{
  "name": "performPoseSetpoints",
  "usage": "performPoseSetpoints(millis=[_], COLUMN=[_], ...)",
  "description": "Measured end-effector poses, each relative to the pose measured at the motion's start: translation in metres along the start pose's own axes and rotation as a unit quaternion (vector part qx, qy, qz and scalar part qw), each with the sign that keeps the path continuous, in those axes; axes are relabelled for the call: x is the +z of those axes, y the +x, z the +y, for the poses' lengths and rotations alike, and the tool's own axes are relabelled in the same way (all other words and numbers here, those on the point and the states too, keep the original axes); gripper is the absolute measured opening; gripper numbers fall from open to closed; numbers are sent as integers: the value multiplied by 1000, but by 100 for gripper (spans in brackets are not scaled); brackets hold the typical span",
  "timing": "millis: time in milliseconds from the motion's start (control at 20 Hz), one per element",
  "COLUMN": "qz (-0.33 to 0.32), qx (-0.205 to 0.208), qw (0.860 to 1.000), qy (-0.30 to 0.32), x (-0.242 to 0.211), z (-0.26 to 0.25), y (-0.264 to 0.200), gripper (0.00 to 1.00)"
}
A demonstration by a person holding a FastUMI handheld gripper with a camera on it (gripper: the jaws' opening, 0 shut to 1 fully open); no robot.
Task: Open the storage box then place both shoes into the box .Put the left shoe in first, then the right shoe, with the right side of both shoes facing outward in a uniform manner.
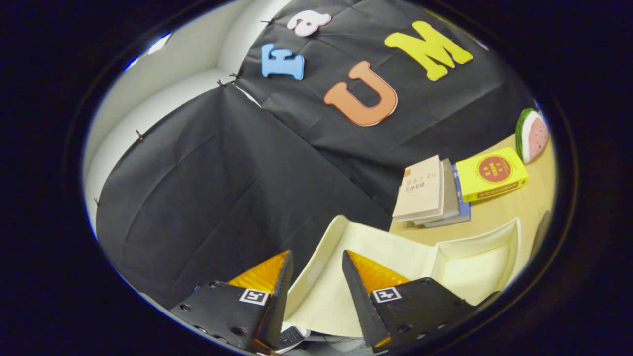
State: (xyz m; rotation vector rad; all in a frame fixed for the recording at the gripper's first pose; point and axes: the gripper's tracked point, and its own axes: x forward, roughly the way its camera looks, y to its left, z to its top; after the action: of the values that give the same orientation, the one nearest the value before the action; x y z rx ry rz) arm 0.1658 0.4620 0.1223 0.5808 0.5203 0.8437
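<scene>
Between the fingers, and we're looking straight at the cream lid of the box, swung up and lying open! The fingers stand apart with nothing pressed between them; the lid's pale panel shows right through the gap and runs on beyond the tips. Whether either finger touches it, I cannot tell from this angle.

Just past the lid to the right sits the box itself, its hollow facing up and its walls raised, with no shoe seen in the part that's visible. That reads to me as the opening step done or nearly done, with the loading still to come.

Down low, right under the fingers, there's a dark patterned bit with a white edge, possibly a shoe, but too little shows to say which one or which way it faces.

Beyond the box, well apart from the fingers, a stack of books rests on the desk, a yellow book beside it, and a watermelon slice toy farther back.

Why the tilt? The gripper looks pitched up and over the lid, likely to keep the opening free. Next, by my reckoning, the left shoe goes first, and the wide-open lid gives it a clean path in.
</scene>
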Motion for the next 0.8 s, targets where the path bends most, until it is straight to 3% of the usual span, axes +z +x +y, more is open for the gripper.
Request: performPoseSetpoints(millis=[100, 300, 550, 800], qz=[-10, -20, -21, -10], qx=[-10, -53, -127, -242], qw=[999, 995, 983, 952], qy=[-30, -83, -130, -189], x=[3, 4, 0, -5], z=[0, -26, -90, -197], y=[-13, -43, -87, -133], gripper=[79, 95, 95, 95])
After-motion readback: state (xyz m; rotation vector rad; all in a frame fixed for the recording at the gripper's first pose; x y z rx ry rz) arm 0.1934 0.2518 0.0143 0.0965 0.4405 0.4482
